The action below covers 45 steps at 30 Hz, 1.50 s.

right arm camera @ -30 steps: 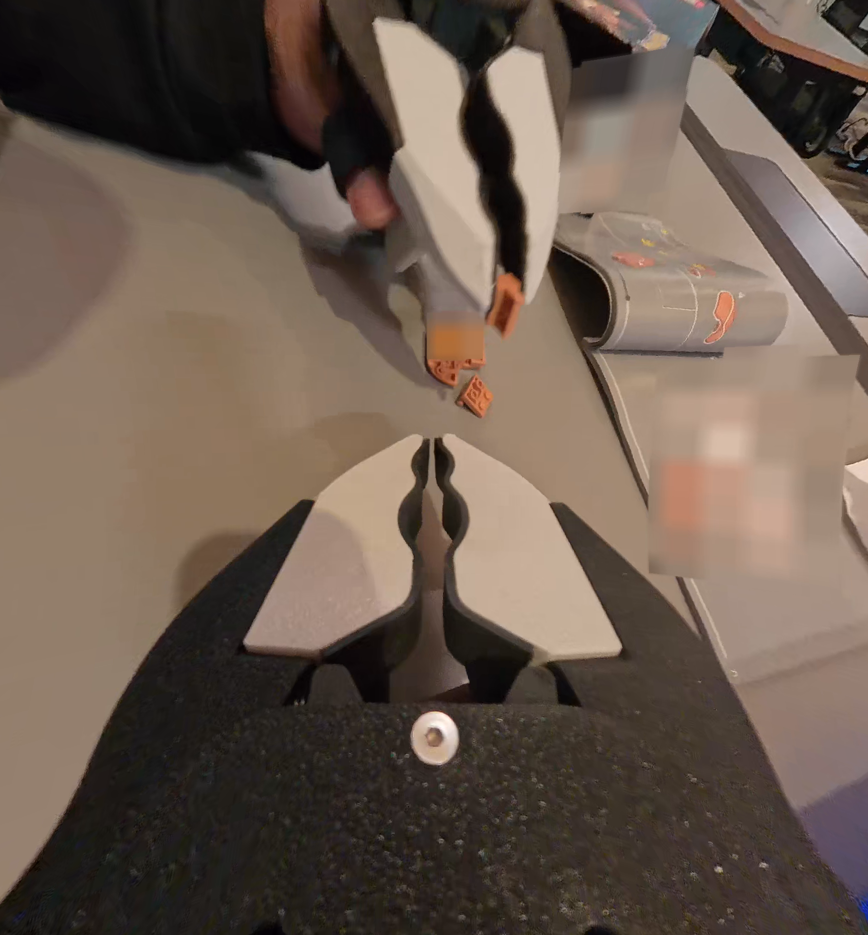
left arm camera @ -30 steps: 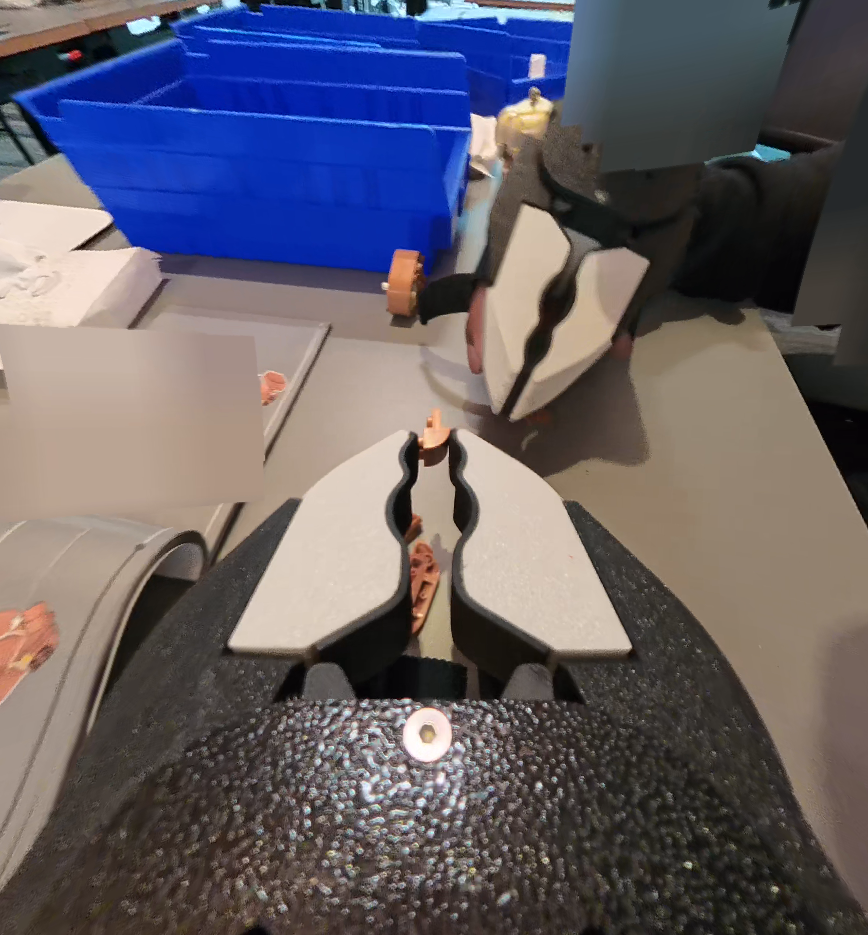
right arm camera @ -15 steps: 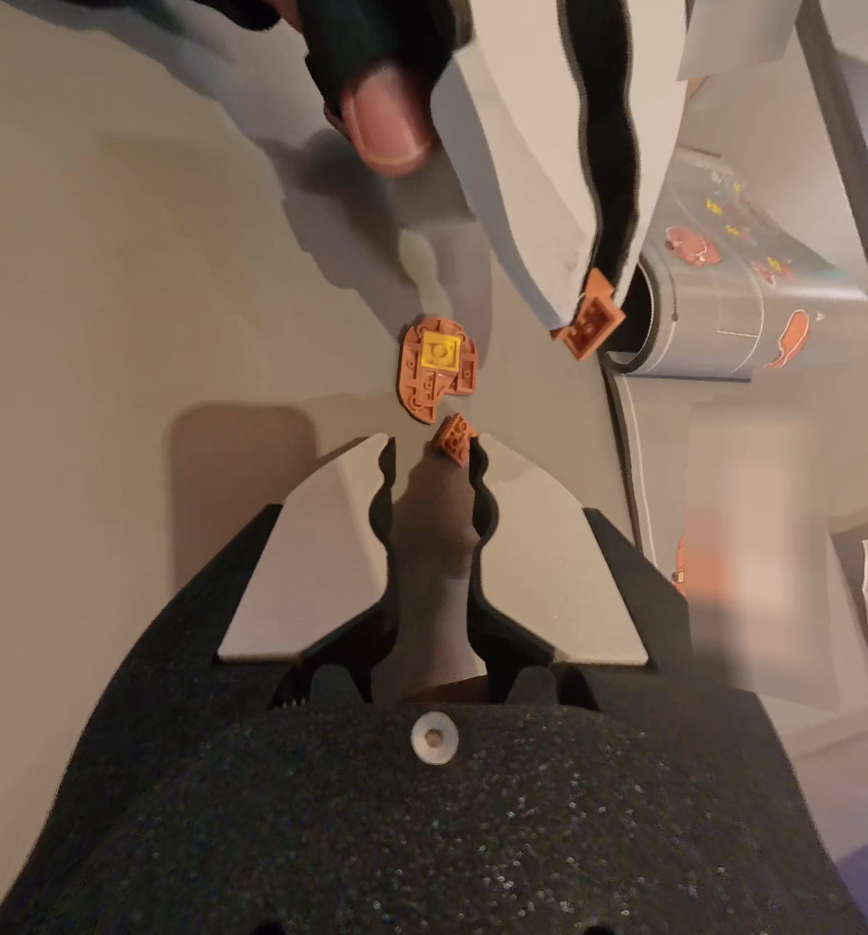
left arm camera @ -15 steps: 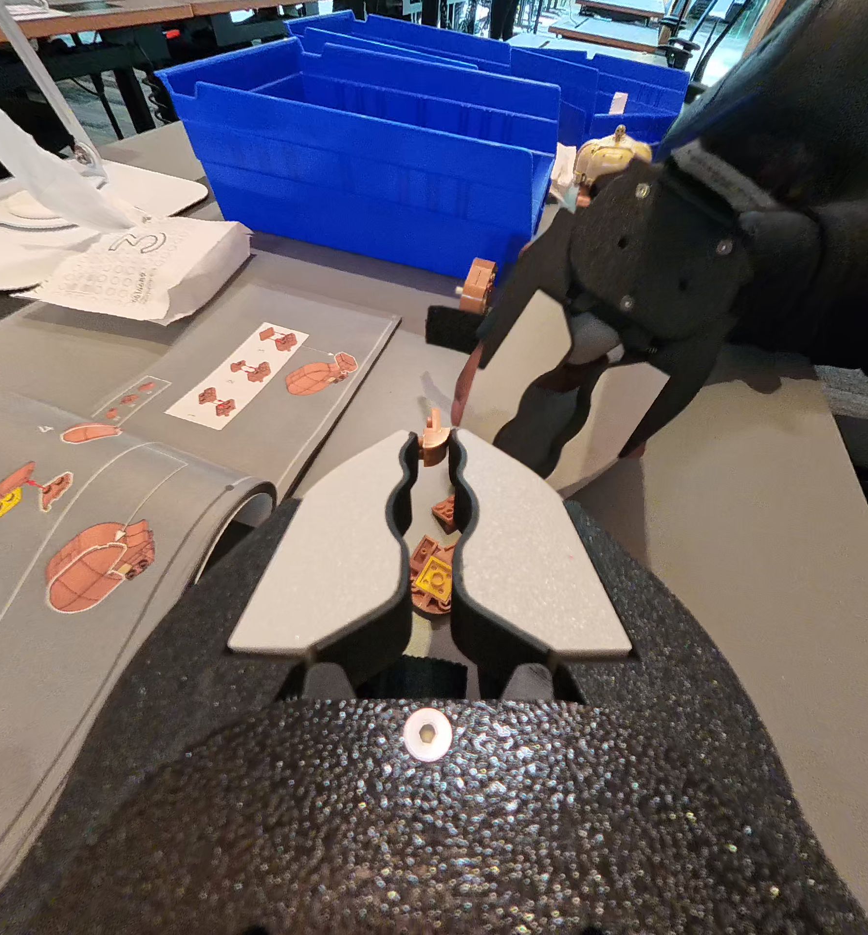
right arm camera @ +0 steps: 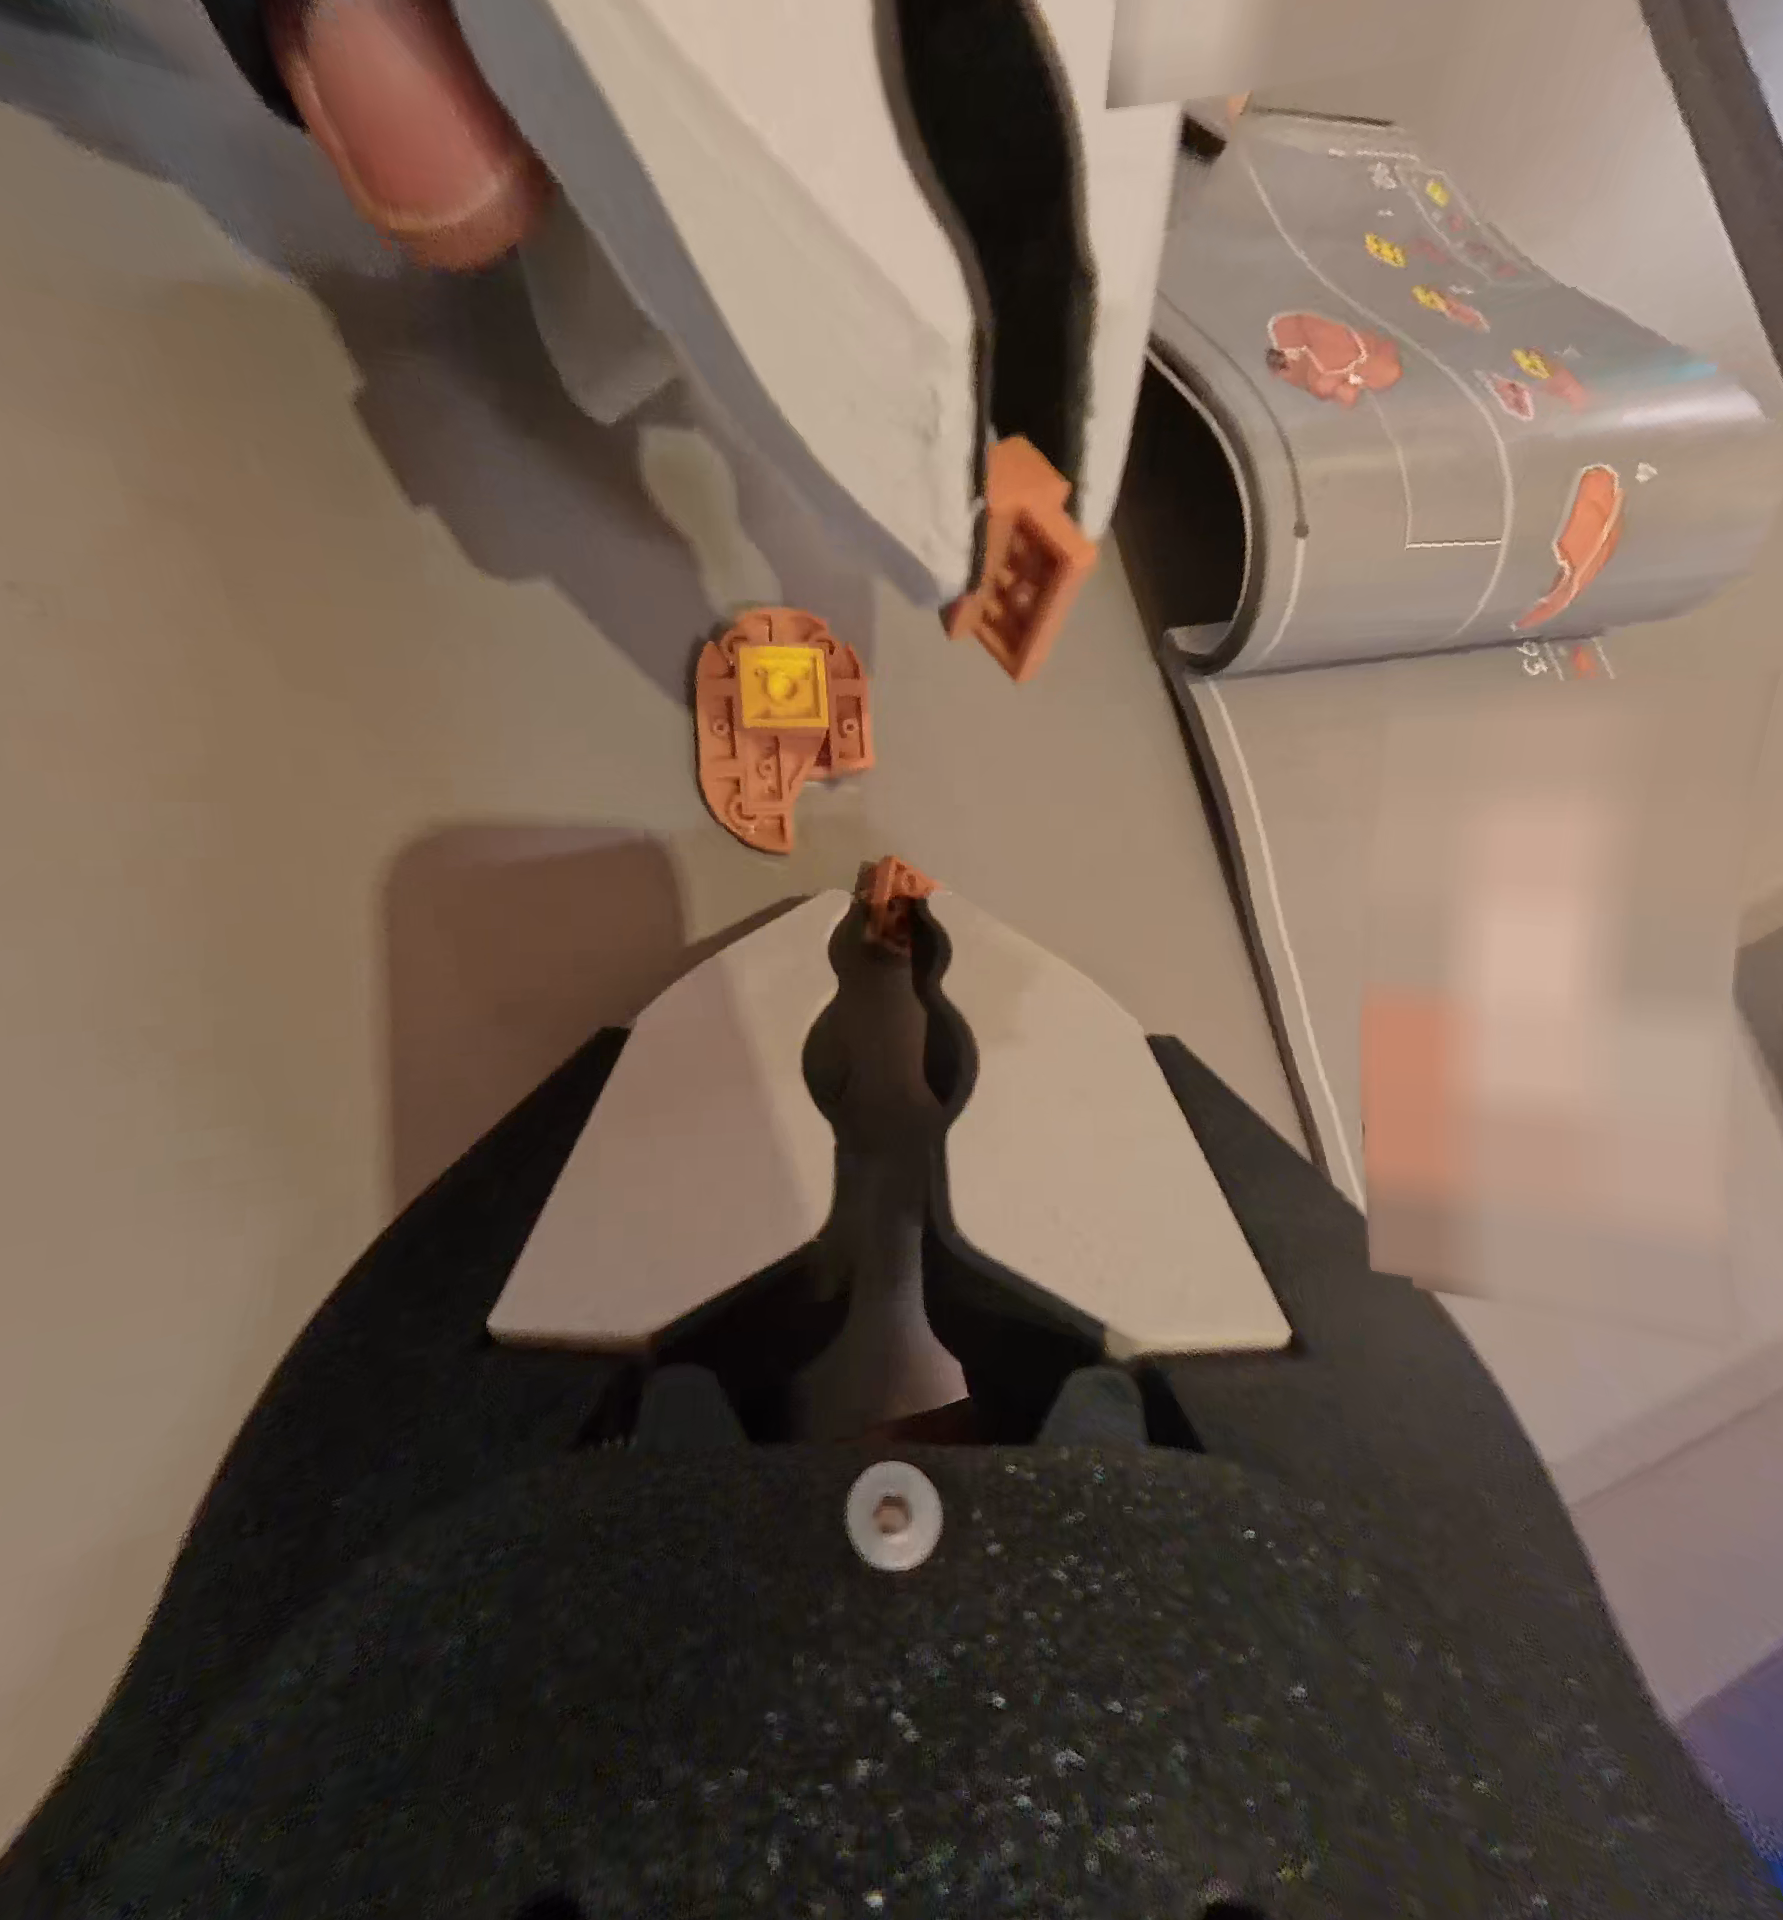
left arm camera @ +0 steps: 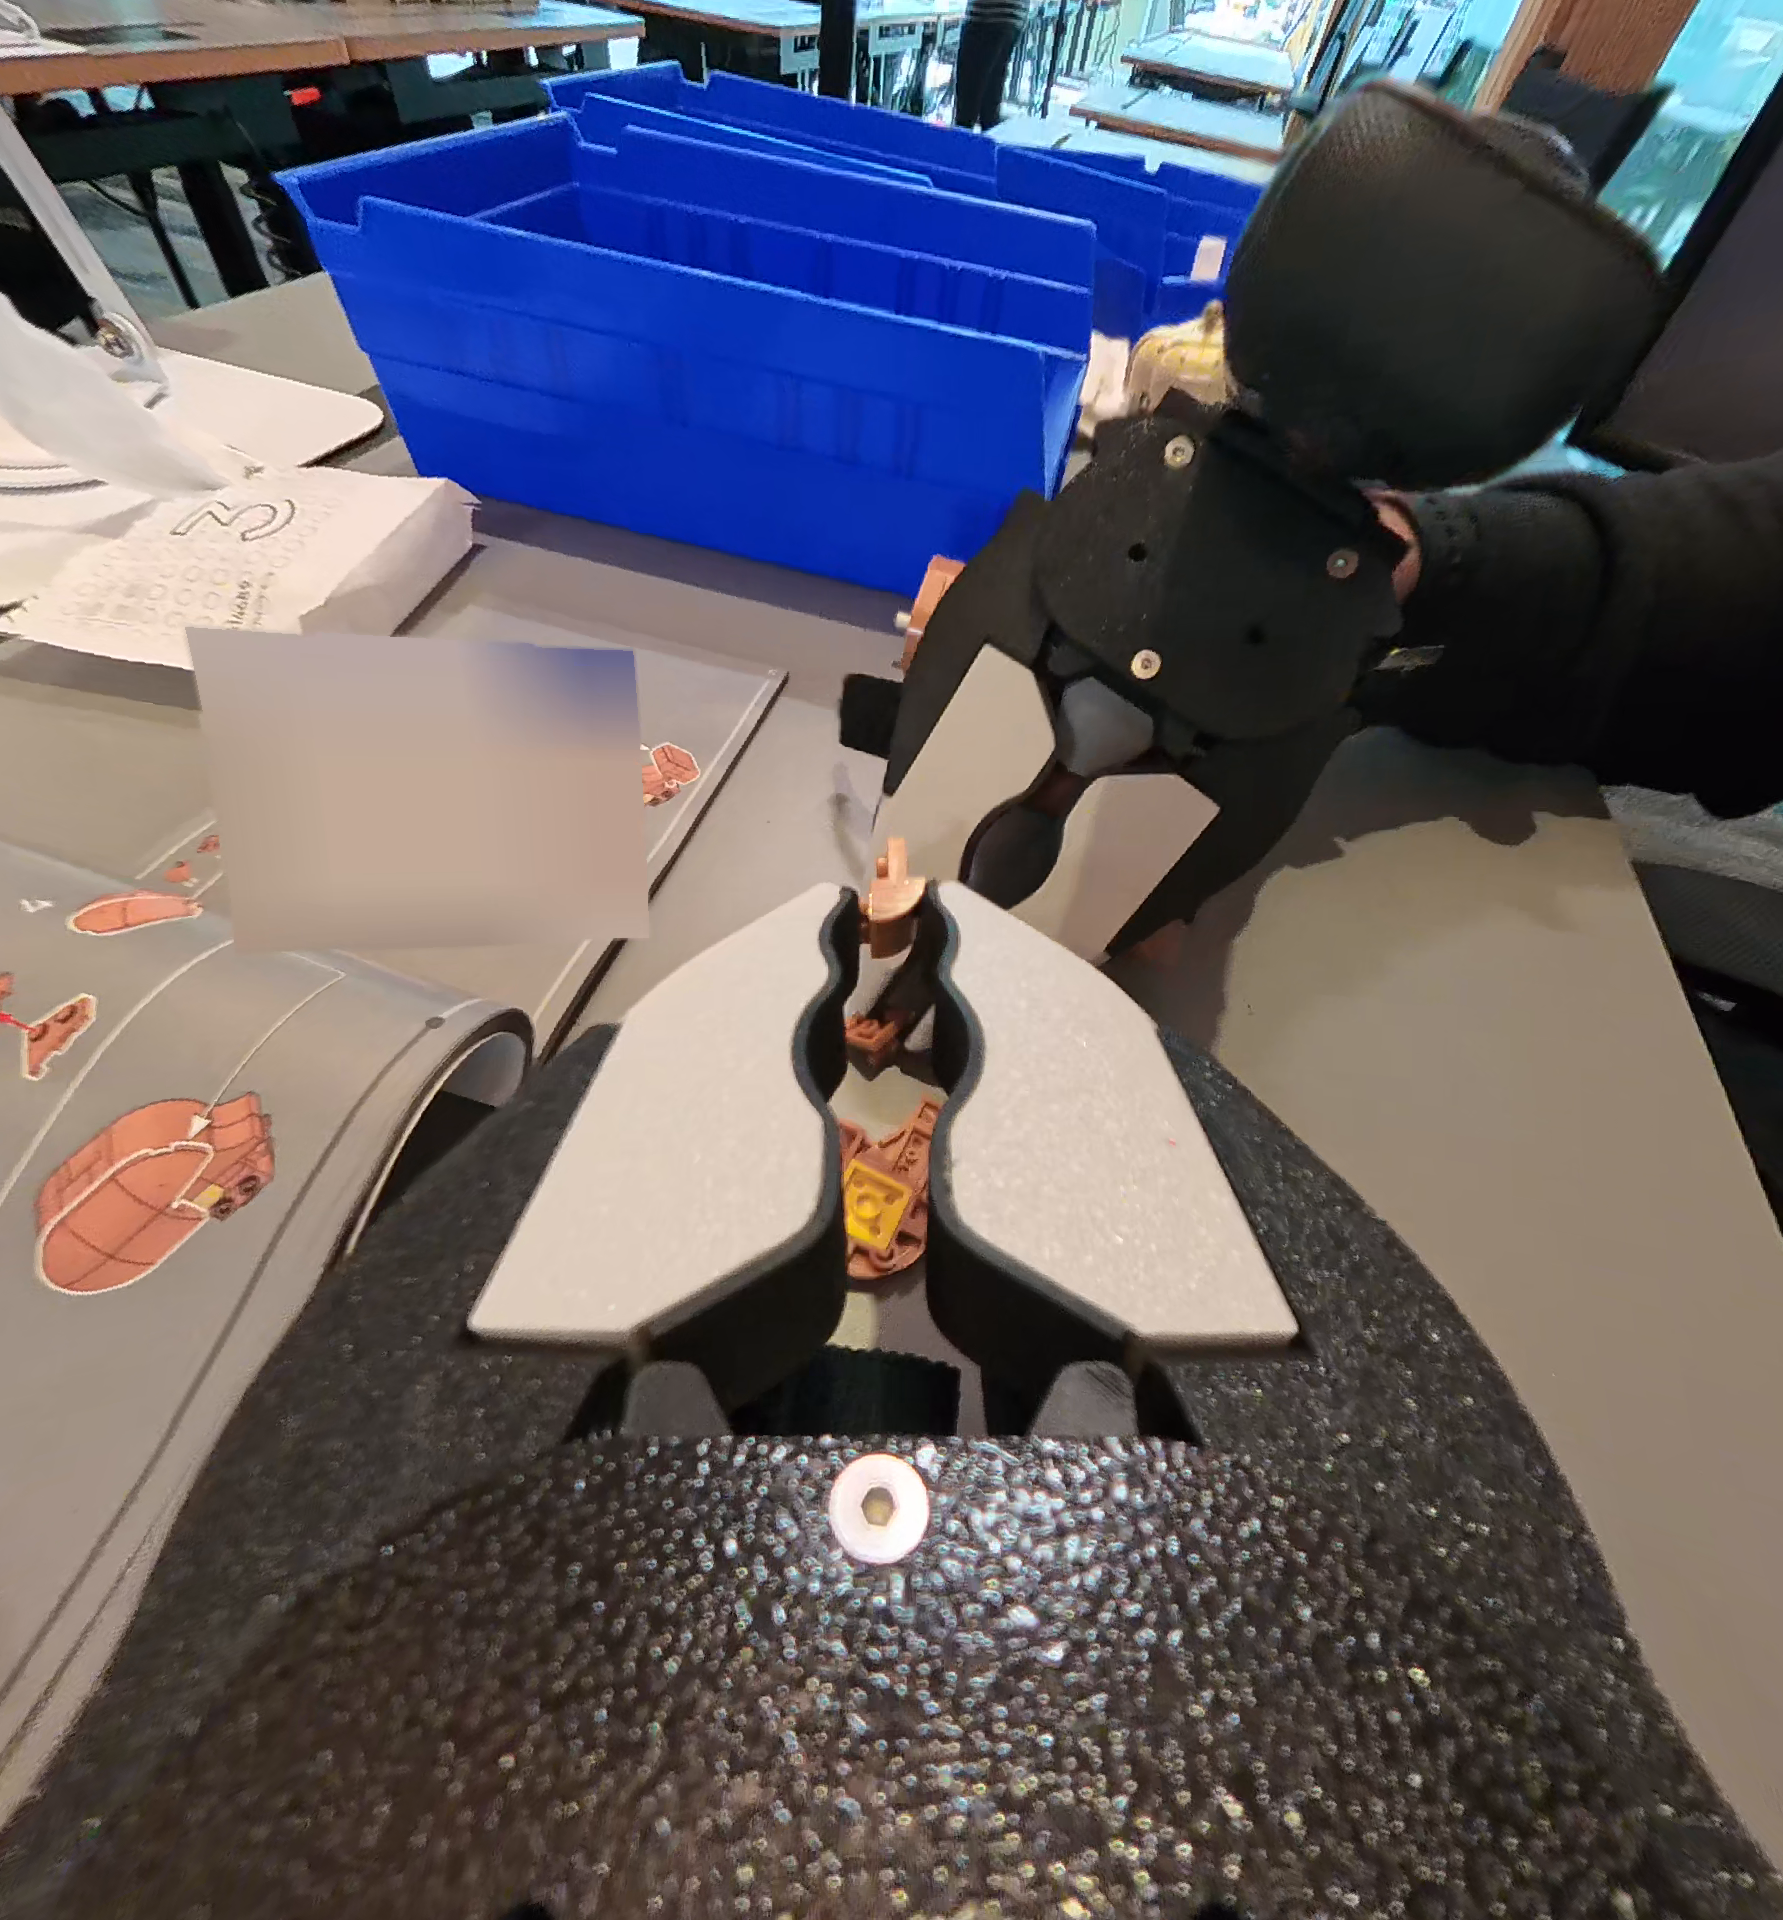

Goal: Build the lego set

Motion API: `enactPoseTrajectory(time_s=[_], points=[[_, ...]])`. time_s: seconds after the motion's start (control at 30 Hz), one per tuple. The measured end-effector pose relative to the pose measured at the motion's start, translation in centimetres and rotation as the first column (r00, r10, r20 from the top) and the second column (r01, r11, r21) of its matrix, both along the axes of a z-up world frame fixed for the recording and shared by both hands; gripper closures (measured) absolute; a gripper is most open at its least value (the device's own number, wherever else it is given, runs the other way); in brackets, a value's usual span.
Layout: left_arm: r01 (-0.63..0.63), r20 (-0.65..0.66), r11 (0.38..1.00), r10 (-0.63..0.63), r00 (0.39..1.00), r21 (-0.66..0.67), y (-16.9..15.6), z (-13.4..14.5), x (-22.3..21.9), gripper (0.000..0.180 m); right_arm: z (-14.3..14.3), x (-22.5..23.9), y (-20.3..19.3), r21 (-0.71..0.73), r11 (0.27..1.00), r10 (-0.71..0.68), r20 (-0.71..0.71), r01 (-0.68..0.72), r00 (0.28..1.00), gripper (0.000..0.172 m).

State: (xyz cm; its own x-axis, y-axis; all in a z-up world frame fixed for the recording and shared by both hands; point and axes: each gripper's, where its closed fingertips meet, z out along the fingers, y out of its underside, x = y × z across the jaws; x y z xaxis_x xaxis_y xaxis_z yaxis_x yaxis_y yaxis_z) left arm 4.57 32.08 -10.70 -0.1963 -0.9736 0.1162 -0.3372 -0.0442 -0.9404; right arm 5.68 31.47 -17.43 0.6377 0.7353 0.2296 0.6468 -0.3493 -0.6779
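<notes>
Jaws: both pairs are pinching small brown bricks at their tips, each pad pressing a side. Grey table (left arm camera: 1386,1091) is bearing everything; blue bins (left arm camera: 721,343) are standing at its far edge, and a curled instruction booklet (left arm camera: 139,1143) is lying to the left, with a white paper bag (left arm camera: 243,561) beyond it. Left gripper (left arm camera: 892,904) is holding a brown plate brick (right arm camera: 1022,551) clear of the table, its long axis running roughly along the fingers, hollow underside facing the right wrist camera. Right gripper (right arm camera: 892,899) is gripping a smaller brown brick (right arm camera: 892,894) low over the table, tips angling down; its long axis cannot be told. Between the two, flat on the table, a rounded brown plate assembly (right arm camera: 778,727) carrying a yellow square tile (right arm camera: 781,686) is lying, long axis running near to far in the right wrist view, just beyond and left of the right gripper's tips, beneath the left gripper's fingers. The right gripper appears nearer to it.
</notes>
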Motion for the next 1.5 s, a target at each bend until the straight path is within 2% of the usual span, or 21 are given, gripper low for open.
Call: enactPoseTrajectory(time_s=[0.03, 0.1, 0.17, 0.23, 0.3, 0.37, 0.43, 0.67, 1.07, 1.5], points=[[0.002, 0.007, 1.000, -0.002, 1.000, -0.017, 0.0, 0.0, 0.0, 0.170, 0.4, 0.1, -0.1, 0.006, 1.000, -0.003, -0.036, 0.003, 0.999, 0.164], [0.007, 0.021, 0.999, -0.006, 1.000, -0.052, 0.0, 0.1, 0.0, 0.170, 2.0, -0.2, -0.5, 0.023, 1.000, 0.010, -0.153, -0.007, 0.988, 0.164], [0.021, 0.052, 0.995, -0.016, 0.999, -0.093, -0.1, 0.4, 0.1, 0.170, 4.4, -0.5, -1.1, 0.054, 0.998, 0.039, -0.321, -0.023, 0.946, 0.164], [0.048, 0.103, 0.989, -0.033, 0.994, -0.143, -0.4, 1.1, 0.2, 0.170, 7.1, -0.8, -1.9, 0.089, 0.995, 0.087, -0.502, -0.049, 0.861, 0.164], [0.083, 0.157, 0.979, -0.053, 0.986, -0.188, -0.9, 1.9, 0.2, 0.170, 9.5, -0.9, -2.6, 0.121, 0.990, 0.136, -0.657, -0.074, 0.742, 0.164], [0.117, 0.204, 0.968, -0.071, 0.976, -0.224, -1.3, 2.5, 0.2, 0.170, 10.9, -0.8, -3.1, 0.127, 0.988, 0.156, -0.754, -0.092, 0.638, 0.164], [0.148, 0.237, 0.956, -0.087, 0.968, -0.252, -1.8, 2.9, 0.2, 0.170, 11.5, -0.9, -3.3, 0.119, 0.987, 0.160, -0.805, -0.108, 0.571, 0.164], [0.206, 0.314, 0.948, -0.124, 0.941, -0.243, -2.9, 3.8, 0.1, 0.170, 11.7, -1.3, -3.6, 0.094, 0.985, 0.154, -0.853, -0.144, 0.499, 0.165], [0.225, 0.328, 0.942, -0.136, 0.935, -0.249, -3.4, 3.9, 0.1, 0.170, 12.0, -1.2, -3.6, 0.087, 0.985, 0.145, -0.888, -0.150, 0.435, 0.165], [0.246, 0.361, 0.925, -0.132, 0.923, -0.290, -3.7, 4.3, 0.1, 0.170, 12.2, -1.4, -3.6, 0.091, 0.984, 0.145, -0.905, -0.152, 0.399, 0.165]])
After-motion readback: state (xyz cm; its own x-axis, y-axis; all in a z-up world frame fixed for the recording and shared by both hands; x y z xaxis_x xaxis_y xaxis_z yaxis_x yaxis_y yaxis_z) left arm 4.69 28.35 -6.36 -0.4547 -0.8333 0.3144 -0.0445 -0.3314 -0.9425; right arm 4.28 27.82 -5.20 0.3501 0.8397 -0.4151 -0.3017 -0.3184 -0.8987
